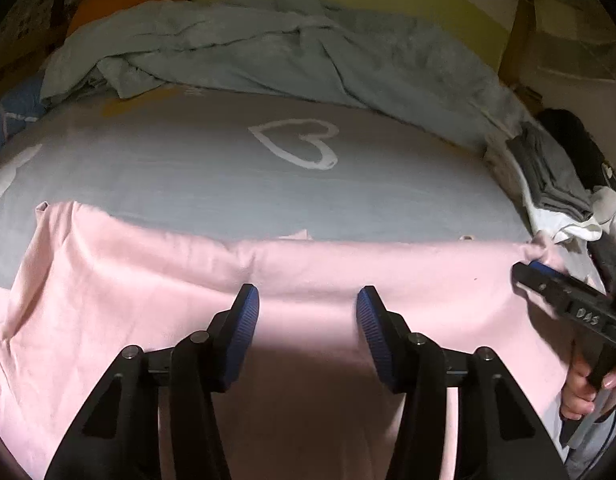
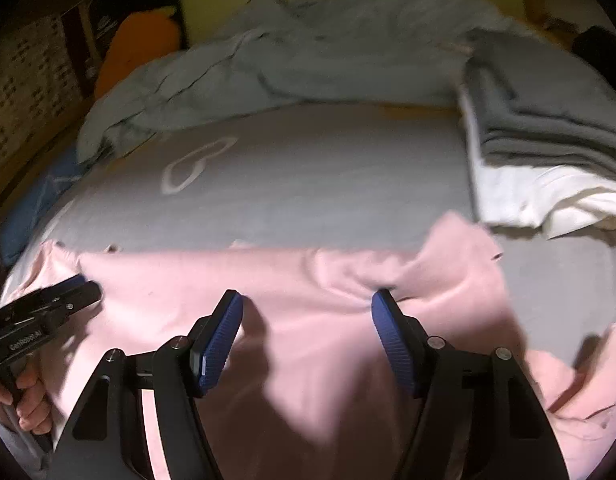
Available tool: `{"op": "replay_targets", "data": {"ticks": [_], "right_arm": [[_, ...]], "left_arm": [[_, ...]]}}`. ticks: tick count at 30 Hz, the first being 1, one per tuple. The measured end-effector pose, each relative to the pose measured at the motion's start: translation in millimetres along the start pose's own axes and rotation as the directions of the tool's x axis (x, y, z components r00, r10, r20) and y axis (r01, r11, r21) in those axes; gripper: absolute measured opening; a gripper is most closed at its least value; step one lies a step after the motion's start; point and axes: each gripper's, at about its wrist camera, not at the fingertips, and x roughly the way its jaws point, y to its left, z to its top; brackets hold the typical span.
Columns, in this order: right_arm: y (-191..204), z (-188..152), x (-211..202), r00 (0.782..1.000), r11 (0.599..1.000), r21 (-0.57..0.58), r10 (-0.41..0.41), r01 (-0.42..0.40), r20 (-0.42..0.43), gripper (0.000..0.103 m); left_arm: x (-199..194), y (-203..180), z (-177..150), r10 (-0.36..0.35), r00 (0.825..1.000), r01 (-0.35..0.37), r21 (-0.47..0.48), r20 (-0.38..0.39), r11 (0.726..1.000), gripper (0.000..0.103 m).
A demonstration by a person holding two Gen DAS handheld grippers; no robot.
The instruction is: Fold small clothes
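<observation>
A pink garment (image 1: 148, 280) lies spread across the near part of a grey bed sheet (image 1: 228, 184); it also shows in the right wrist view (image 2: 308, 280). My left gripper (image 1: 308, 304) is open just above the garment near its far folded edge, and it shows at the left of the right wrist view (image 2: 84, 288). My right gripper (image 2: 307, 306) is open over the garment, with its right fingertip (image 2: 382, 300) at a small pucker of cloth. It shows at the right edge of the left wrist view (image 1: 528, 270).
A stack of folded grey and white clothes (image 2: 548, 152) sits at the right on the bed (image 1: 556, 184). A crumpled light blue blanket (image 1: 268, 48) lies across the far side. An orange cushion (image 2: 136, 52) is at the back left. A white heart print (image 1: 300, 140) marks the sheet.
</observation>
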Motion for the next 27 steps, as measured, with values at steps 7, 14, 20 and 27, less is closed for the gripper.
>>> {"op": "replay_targets", "data": {"ticks": [7,14,20,27], "right_arm": [[16,-9,-4,0.997,0.994,-0.089,-0.067,0.063,-0.043,0.071],[22,-26,-15,0.998,0.99,-0.137,-0.052,0.046,-0.039,0.074],[28,-55,-43,0.995,0.973,-0.215,-0.095,0.09,-0.013,0.074],[33,-91,-76,0.988,0.957,-0.251,-0.133,0.148,0.076,0.074]], "left_arm": [[-5,-4,-12,0.051,0.999,-0.051,0.012,0.01,0.999,0.052],[-29,-12,-41,0.05,0.998,-0.052,0.064,0.032,0.997,0.057],[-50,-20,-75,0.075,0.995,-0.082,0.102,0.068,0.991,0.062],[-66,-21,-98,0.106,0.985,-0.118,0.088,0.133,0.989,0.063]]}}
